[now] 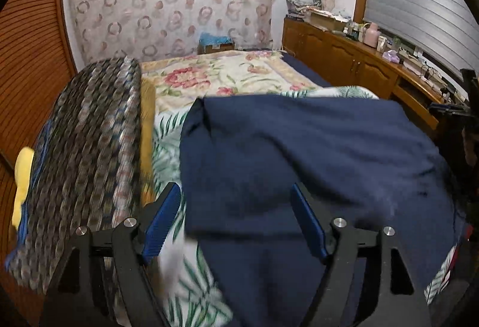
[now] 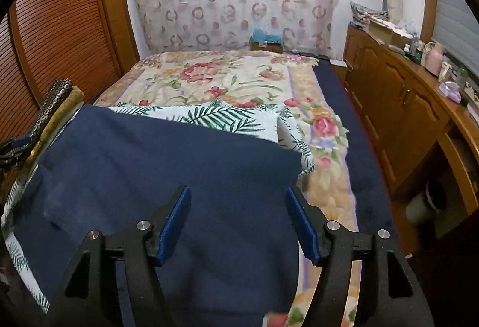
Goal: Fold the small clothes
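A navy garment lies spread on a leaf-print cloth at the near end of the bed, with a patterned folded pile just to its left. Both grippers hover over its near part. The left gripper stands wide, with nothing pressed between its blue pads; its left pad sits over the garment's left edge and the leaf print beside it. The right gripper is likewise wide and holds nothing, with navy cloth showing beneath the gap.

The garment looks already doubled once: in the left wrist view a folded edge crosses it near the bottom, and the far edge lies fairly straight. By my reading this is the pause between folds, the cloth let go and no fresh grip yet taken.

The next move probably calls for each gripper to drop to an edge or corner on its own side, pinch only the navy layers and not the leaf-print cloth below, then carry both sides over evenly.
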Demonstrator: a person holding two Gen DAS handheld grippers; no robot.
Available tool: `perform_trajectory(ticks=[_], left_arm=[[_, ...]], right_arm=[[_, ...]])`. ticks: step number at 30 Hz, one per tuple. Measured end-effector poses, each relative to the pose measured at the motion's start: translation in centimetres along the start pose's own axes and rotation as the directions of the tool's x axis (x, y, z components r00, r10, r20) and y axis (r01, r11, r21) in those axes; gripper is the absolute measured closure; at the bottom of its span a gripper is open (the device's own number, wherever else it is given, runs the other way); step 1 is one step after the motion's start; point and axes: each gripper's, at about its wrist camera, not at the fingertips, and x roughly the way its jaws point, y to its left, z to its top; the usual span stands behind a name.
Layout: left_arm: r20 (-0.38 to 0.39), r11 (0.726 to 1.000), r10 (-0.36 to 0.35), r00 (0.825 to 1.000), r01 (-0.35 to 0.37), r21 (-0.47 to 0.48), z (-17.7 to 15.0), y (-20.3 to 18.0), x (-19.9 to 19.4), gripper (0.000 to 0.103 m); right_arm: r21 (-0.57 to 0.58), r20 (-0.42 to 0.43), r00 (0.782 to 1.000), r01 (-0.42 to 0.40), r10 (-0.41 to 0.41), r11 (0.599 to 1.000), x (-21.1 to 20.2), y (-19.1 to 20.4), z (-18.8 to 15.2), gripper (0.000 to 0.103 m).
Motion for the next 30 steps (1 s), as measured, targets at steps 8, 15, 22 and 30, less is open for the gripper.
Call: perform_trajectory(ticks=[8,15,22,30], left_arm=[[-0.010,0.999,0.015,1.000,-0.015,-0.036,-4.8,1.1,-3.1,0.029],[-0.055,0.997,0.037,0.998,-0.040,-0.059,-8.8,1.5,-3.9,0.055],[-0.059,0.995,0.040,0.997,-0.045,-0.085,-10.9,1.3,-4.0,0.064],[-0.082,0.996,0.023,0.996,-0.030,-0.083,-11.8,1.3,-3.4,0.064]], right_arm=[[-0.002,0.030,0.999,0.017,-0.017,1.000,-3.5,0.8,-2.7,0.036],[-0.022,0.068,0.997,0.028,-0.027,0.999,-6.0,2.0,-4.5,0.036],[-0.043,0.054,0.998,0.019,-0.017,0.999,-6.1,3.3,-6.8,0.036],[-0.035,0.030,1.000,0.006,-0.005,0.999,-5.5,3.6,-8.2,0.036]])
